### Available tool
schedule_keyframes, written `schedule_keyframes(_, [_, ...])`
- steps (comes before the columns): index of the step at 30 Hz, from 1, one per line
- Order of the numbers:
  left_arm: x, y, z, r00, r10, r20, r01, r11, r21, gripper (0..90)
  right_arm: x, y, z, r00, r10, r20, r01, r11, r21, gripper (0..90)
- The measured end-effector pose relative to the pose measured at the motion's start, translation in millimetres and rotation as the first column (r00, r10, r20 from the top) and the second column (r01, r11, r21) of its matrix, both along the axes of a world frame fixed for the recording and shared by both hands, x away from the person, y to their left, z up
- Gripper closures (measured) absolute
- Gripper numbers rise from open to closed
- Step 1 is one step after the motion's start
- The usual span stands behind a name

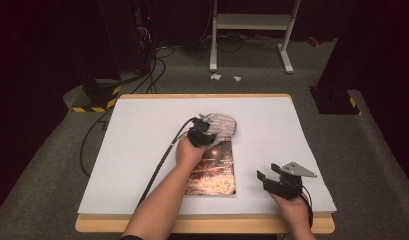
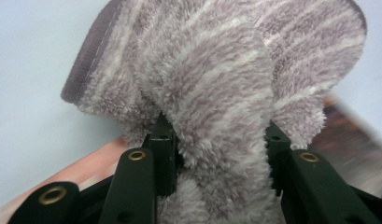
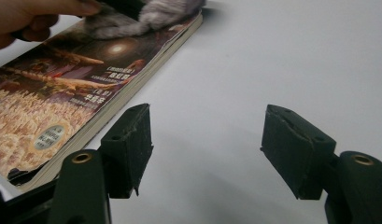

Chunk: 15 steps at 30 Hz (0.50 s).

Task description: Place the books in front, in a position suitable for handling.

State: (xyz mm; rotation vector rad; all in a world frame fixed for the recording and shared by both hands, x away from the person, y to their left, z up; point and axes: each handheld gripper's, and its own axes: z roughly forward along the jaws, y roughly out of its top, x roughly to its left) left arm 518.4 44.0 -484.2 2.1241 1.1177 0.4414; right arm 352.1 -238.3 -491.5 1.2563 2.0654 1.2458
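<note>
My left hand-held gripper [image 1: 204,131] is pinching a thick fold of the fuzzy grey-and-white striped cloth [image 1: 223,125], which sits at the far end of the book [image 1: 215,170], partly on its cover and partly on the white counter [image 1: 142,150] beyond it. In the left gripper view the jaws press in on the fleece [image 2: 216,93] from both sides, with the rest of the cloth bunched up and flopping over above them, so I judge the step in hand to be lifting or dragging the cloth clear of the book (or spreading it over the cover, which I cannot rule out from this). My right hand-held gripper [image 1: 272,179] rests on the counter just right of the book, jaws spread wide with nothing between them; its own view looks along the book's [image 3: 76,93] long edge toward the cloth [image 3: 146,16] and my left hand [image 3: 30,18]. The next move, I think, calls for a steady pull with the left so the fold does not slip out, and perhaps the right coming across to hold the book down or catch a loose corner. How much cloth the jaws truly hold is hidden by the pile itself, the cloth's full shape is hard to read while crumpled, and the print on the cover is too small to make out.
</note>
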Motion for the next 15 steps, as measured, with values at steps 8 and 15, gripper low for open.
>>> schedule_keyframes(8, [-2.2,-17.1,1.1,0.9995,-0.031,-0.009,0.031,0.9995,-0.003,58.9,-0.1,1.1,-0.6,0.9999,0.011,0.0,-0.011,1.0,0.003,33.0])
schedule_keyframes(15, [3.2,52.4,1.0,0.9953,0.094,-0.023,-0.093,0.9952,0.027,59.2,-0.5,1.9,-0.5,1.0,0.01,0.0,-0.01,1.0,-0.003,33.1])
